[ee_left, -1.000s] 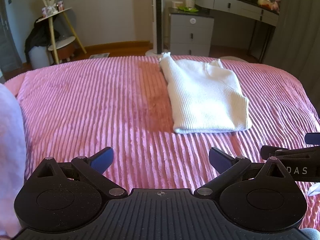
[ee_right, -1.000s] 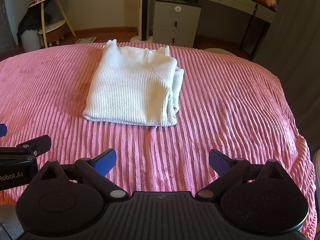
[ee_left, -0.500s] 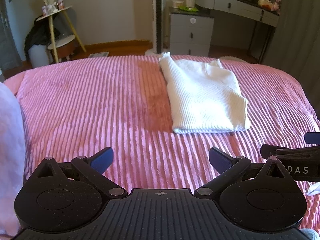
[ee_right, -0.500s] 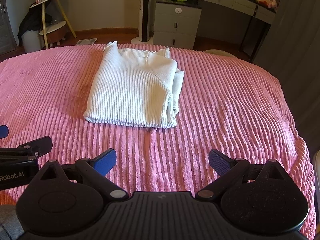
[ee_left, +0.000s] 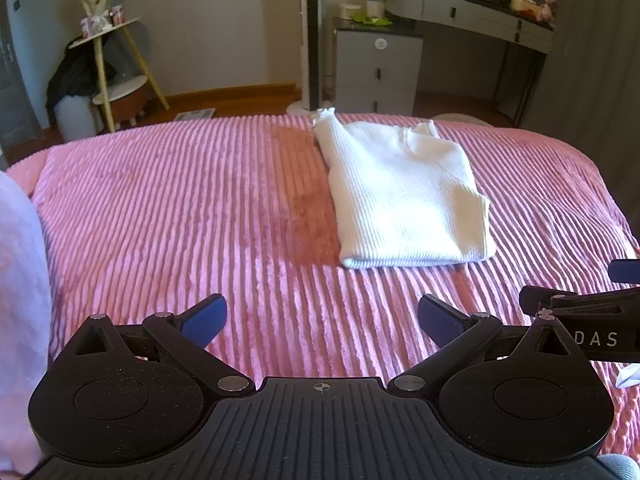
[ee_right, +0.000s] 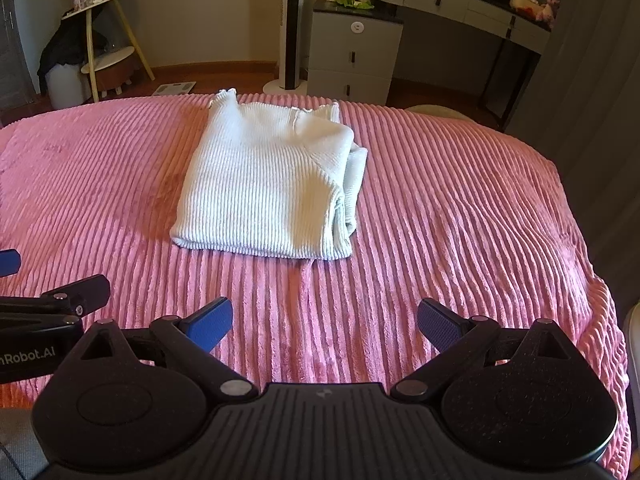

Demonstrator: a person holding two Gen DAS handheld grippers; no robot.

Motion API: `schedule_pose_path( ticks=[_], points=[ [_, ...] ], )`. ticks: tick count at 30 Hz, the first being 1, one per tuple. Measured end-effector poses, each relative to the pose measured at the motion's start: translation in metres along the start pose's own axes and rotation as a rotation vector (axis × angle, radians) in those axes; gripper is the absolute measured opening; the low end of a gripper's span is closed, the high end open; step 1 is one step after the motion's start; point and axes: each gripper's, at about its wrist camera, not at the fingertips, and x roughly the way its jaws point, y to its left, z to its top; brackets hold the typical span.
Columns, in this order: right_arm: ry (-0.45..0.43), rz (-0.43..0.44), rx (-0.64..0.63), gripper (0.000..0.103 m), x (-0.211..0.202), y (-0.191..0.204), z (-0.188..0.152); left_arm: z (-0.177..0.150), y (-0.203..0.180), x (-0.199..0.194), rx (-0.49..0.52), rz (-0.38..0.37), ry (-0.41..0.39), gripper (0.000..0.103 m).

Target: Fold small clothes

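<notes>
Nearest the cameras, the left tongs [ee_left: 320, 316] and the right tongs [ee_right: 325, 325] hovered low over the near part of the bed [ee_left: 200, 208], both spread wide with nothing between their blue pads [ee_right: 210, 323]. They sat side by side, the right tongs showing at the right edge of the left view and the left tongs at the left edge of the right view. At the far left of the left view a pale pink cloth [ee_left: 20, 300] filled the edge; what it was could not be told.

Farther out, well apart from both tongs, the sweater [ee_right: 268, 188] lay flat on the pink ribbed cover, toward the far middle of the bed. It already looked folded into a tidy rectangle, its loose layers stacked along the right side and its collar at the far end. By my judgement one more fold remained at most: each pair of tongs should pinch a near corner through all layers, lift just clear, and carry the hem toward the collar evenly, so the right-hand layers do not slip out.

Beyond the bed stood a grey drawer unit [ee_right: 354, 54] and a dressing table.

Readable writing: "DAS" on the right tongs' body in the left view, and "Robot.AI", its start cut off, on the left tongs' body in the right view.
</notes>
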Motion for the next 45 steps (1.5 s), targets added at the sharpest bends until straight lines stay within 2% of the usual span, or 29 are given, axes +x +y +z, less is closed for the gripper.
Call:
schedule_pose_path(
  ticks=[15, 36, 45],
  points=[
    [-0.004, 0.003, 0.009, 0.099, -0.0020, -0.0024, -0.0008, -0.0021, -0.0039, -0.0003, 0.017, 0.000, -0.008, 0.103],
    [-0.003, -0.004, -0.005, 0.099, 0.0006, -0.0001, -0.0025, -0.0022, 0.0039, -0.0003, -0.032, -0.032, -0.012, 0.103],
    [-0.007, -0.011, -0.014, 0.099, 0.0018, 0.0018, -0.0021, -0.0019, 0.0034, 0.0013, -0.021, -0.015, -0.010, 0.103]
  ],
)
